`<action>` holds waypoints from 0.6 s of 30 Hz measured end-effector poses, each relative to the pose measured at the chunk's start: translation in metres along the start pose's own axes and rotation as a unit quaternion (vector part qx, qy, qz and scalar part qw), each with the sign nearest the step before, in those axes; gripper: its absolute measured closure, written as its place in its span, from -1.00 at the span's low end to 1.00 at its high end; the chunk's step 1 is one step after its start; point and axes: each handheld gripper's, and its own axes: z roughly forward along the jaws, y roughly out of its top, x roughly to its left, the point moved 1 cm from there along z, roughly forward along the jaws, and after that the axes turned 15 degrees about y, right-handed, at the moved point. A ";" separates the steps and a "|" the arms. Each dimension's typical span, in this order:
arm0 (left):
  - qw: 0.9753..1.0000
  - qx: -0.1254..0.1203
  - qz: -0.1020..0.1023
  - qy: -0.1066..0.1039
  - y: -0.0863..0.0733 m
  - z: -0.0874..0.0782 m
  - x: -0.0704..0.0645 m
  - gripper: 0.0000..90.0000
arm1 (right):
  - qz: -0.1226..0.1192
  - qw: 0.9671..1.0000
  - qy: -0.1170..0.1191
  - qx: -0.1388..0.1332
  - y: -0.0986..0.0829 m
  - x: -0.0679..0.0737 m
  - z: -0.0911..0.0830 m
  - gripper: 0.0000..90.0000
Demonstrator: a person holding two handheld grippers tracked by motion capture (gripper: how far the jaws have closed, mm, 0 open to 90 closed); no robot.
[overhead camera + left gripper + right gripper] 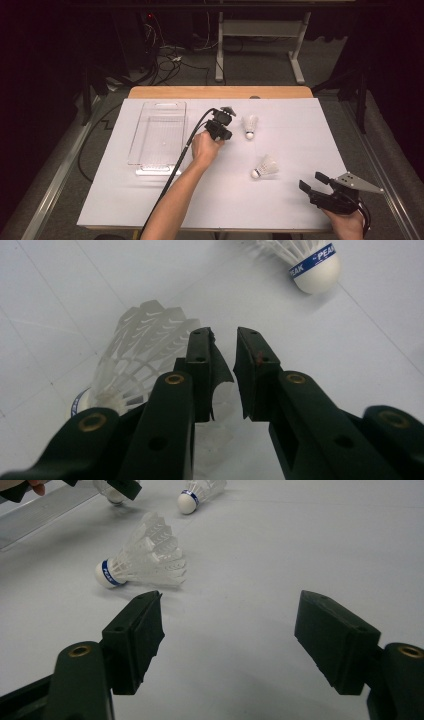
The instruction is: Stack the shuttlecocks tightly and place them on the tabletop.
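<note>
The left gripper (222, 337) clenched a shuttlecock's (142, 347) feather skirt above the white table (150, 200); the right gripper (230, 625) rested released near another shuttlecock (145, 555)

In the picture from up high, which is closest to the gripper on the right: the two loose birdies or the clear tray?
From the right gripper:
1. Near shuttlecock, just left of it, in the middle of the table.
2. Far shuttlecock, farther back.
3. Clear tray, far left, past the left gripper, which pinches a third shuttlecock.
</note>
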 end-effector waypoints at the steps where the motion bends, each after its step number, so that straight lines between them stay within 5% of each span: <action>1: 1.000 -0.001 -0.001 -0.002 0.000 0.000 0.000 0.70 | 0.001 1.000 0.000 0.000 0.000 0.000 0.000 -0.39; 18: 1.000 -0.011 0.001 -0.020 0.001 -0.004 -0.003 0.79 | 0.001 1.000 0.001 0.000 0.000 0.000 0.000 -0.39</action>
